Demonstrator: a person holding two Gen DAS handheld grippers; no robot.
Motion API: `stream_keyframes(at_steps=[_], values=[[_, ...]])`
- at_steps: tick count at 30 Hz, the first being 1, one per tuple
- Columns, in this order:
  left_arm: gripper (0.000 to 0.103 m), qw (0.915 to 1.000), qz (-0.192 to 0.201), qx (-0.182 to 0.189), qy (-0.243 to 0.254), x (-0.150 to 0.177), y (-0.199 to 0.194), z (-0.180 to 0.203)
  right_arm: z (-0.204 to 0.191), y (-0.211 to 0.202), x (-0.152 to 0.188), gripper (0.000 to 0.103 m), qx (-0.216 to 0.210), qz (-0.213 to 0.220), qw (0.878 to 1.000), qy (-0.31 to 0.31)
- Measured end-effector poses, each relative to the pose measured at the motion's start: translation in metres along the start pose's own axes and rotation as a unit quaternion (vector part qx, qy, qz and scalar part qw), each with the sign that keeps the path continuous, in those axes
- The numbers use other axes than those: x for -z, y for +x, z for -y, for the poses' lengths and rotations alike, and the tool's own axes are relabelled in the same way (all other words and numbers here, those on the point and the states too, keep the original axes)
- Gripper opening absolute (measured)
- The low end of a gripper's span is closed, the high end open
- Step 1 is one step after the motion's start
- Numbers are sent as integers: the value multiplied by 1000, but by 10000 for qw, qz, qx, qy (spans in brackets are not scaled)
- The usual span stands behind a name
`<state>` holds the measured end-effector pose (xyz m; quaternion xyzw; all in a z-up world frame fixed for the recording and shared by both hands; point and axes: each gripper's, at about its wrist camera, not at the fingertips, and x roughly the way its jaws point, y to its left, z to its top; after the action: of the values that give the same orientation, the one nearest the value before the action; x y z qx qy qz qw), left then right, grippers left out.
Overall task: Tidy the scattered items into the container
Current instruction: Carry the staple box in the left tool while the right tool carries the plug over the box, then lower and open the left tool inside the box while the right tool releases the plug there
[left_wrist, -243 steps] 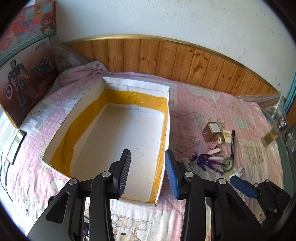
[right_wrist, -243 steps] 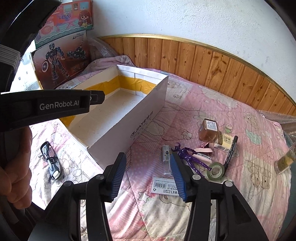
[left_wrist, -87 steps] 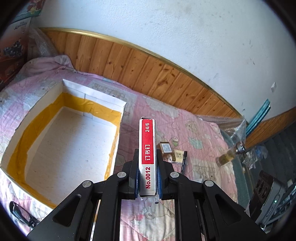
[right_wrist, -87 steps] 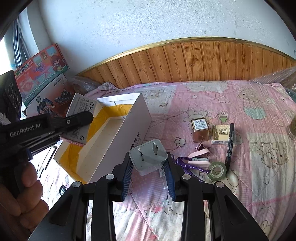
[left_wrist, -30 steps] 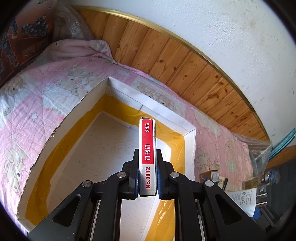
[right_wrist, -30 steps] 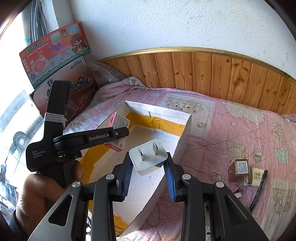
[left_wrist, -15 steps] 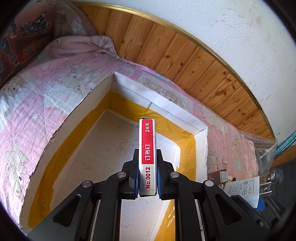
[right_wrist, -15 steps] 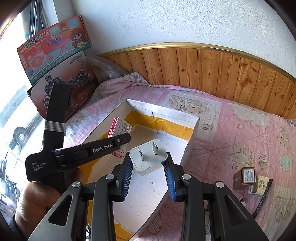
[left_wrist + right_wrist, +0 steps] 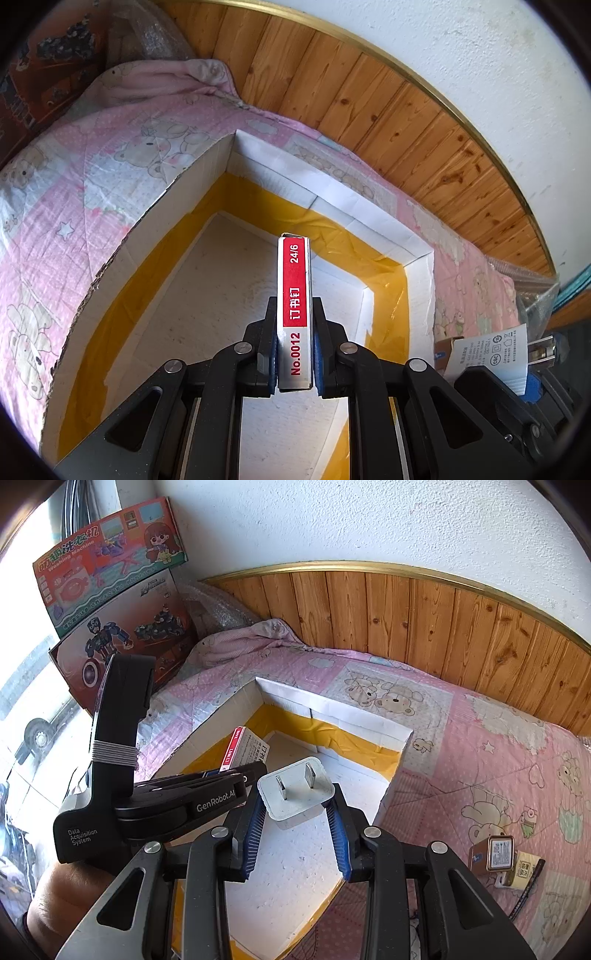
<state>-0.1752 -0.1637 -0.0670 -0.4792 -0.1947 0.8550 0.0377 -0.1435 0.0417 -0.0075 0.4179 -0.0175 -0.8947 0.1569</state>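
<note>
The staple box (image 9: 294, 314), white with a red label, sits upright in the middle of the left wrist frame, pinched on both flat sides by the left gripper (image 9: 294, 354), whose jaws are closed tight against it. It hangs over the inside of the cardboard box (image 9: 332, 192), a white open container with yellow tape around the foot of its walls and a pale, bare floor.

In the right wrist frame the plug adapter (image 9: 295, 788), white with two flat metal prongs pointing up, is gripped at its sides by the right gripper (image 9: 297, 823); the blue pads press on it with the jaws partly apart. It is held over the near right part of the same cardboard box (image 9: 332, 709). To its left in that frame the left gripper (image 9: 207, 797) reaches in above the box with the staple box (image 9: 243, 749) sticking out beyond its tip, and a hand (image 9: 66, 893) holds its handle at the lower left.

The container rests on a pink bedspread (image 9: 480, 746) printed with bears. At the lower right of the right wrist frame a small brown box (image 9: 493, 853), a yellowish packet (image 9: 522, 871) and a black pen (image 9: 526, 890) lie together on the cover, well apart from the container. Two toy boxes (image 9: 110, 602) lean against the white wall at the upper left, beside wooden panelling (image 9: 424, 620).
</note>
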Motion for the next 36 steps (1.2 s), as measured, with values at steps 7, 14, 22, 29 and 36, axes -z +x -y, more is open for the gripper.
stream_keyframes(at_steps=[7,14,22,29,36], values=[[15,10000,-55,-59,43,-3,8,1,1,15,-4,35,2,-135,9999,-30],[15,9998,-87,-148,58,-7,15,-1,6,27,-8,35,28,-272,9996,-18],[15,9998,-145,-103,-57,-12,21,-8,8,36,-10,35,70,-361,9993,-77],[15,9995,-264,80,-176,-16,28,-10,11,51,-13,35,32,-536,9985,-107],[15,9997,-230,-37,51,-21,34,-6,16,67,-15,35,7,-770,9969,-134]])
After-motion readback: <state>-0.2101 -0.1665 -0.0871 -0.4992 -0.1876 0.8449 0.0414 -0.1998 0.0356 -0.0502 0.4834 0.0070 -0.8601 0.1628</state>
